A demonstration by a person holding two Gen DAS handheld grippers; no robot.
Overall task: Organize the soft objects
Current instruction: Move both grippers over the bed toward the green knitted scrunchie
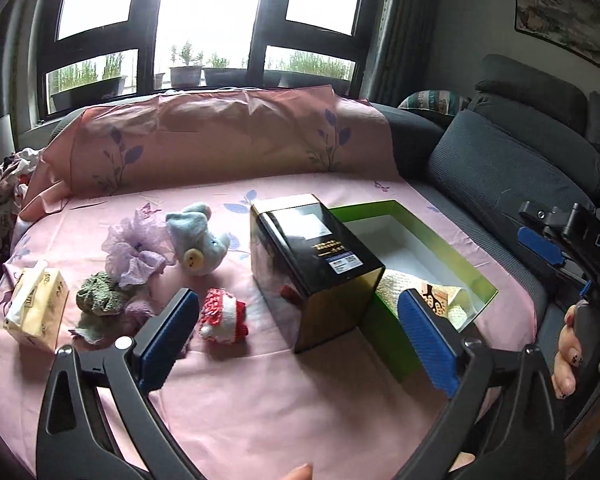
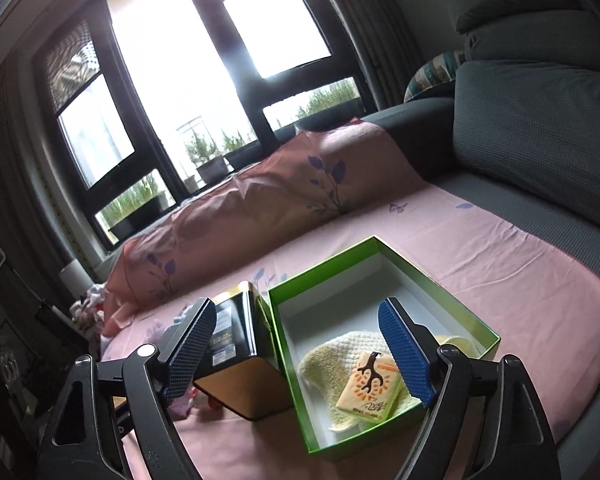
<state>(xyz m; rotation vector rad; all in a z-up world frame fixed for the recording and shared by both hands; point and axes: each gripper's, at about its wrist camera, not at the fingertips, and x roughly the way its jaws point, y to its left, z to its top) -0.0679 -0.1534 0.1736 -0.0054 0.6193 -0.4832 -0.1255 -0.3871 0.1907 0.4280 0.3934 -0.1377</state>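
On the pink sheet lie a blue plush [image 1: 198, 240], a lilac frilly scrunchie [image 1: 134, 248], a green knitted scrunchie [image 1: 100, 300], a red-and-white knitted toy [image 1: 224, 316] and a yellow tissue pack [image 1: 36, 308]. An open green box [image 1: 476, 276] [image 2: 460, 308] holds a cream knitted cloth [image 2: 340, 352] with an antler-print tissue pack [image 2: 372, 388] on it. My left gripper [image 1: 298, 300] hangs open and empty above the sheet, short of the toys. My right gripper [image 2: 296, 312] stands open above the box's near end, holding nothing.
A black and gold tin [image 1: 320, 248] [image 2: 240, 360] stands against the green box's left wall. A pink pillow [image 1: 228, 140] lines the back. Grey sofa cushions [image 1: 512, 168] rise on the right, and a heap of clothes [image 1: 8, 176] lies far left. A hand [image 1: 568, 344] shows at right.
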